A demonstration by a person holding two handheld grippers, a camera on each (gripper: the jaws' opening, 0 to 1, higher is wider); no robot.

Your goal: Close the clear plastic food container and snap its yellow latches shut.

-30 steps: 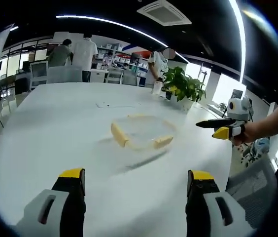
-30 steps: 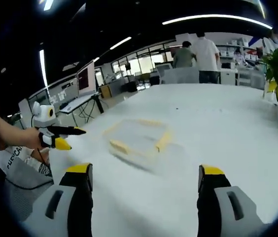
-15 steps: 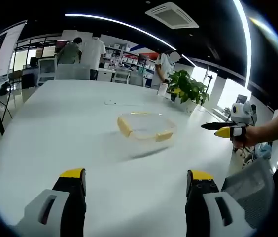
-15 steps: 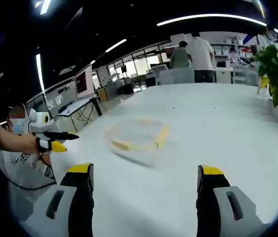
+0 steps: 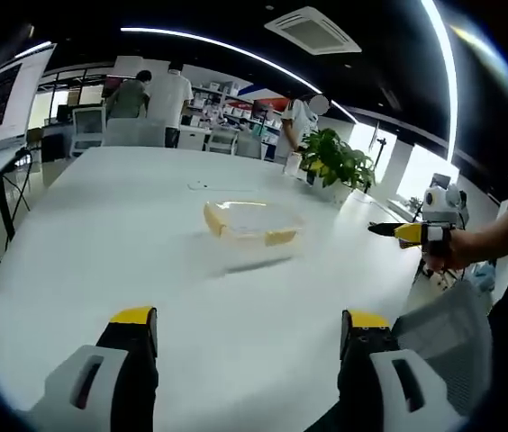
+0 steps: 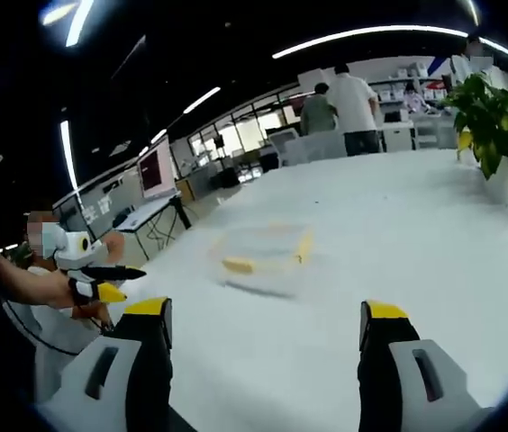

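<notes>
A clear plastic food container (image 5: 247, 225) with yellow latches sits on the white table (image 5: 101, 243), well ahead of my left gripper (image 5: 245, 337), whose jaws stand wide apart with nothing between them. In the right gripper view the same container (image 6: 263, 255) is blurred and lies far beyond my right gripper (image 6: 263, 328), also open and empty. The right gripper (image 5: 416, 232), held in a hand, enters the left gripper view from the right, level with the container. The left gripper (image 6: 101, 281) comes into the right gripper view from the left. Whether the lid is seated is too blurred to tell.
A potted green plant (image 5: 337, 160) stands at the far side of the table, also seen as the plant (image 6: 493, 126). Several people (image 5: 150, 94) stand by desks and chairs beyond the table. A screen on a stand (image 6: 157, 153) is off to one side.
Both cameras have pulled back and tilted, so the container sits smaller and farther off in each view. The other gripper in each view has dropped slightly. Both pairs of jaws stay open.
</notes>
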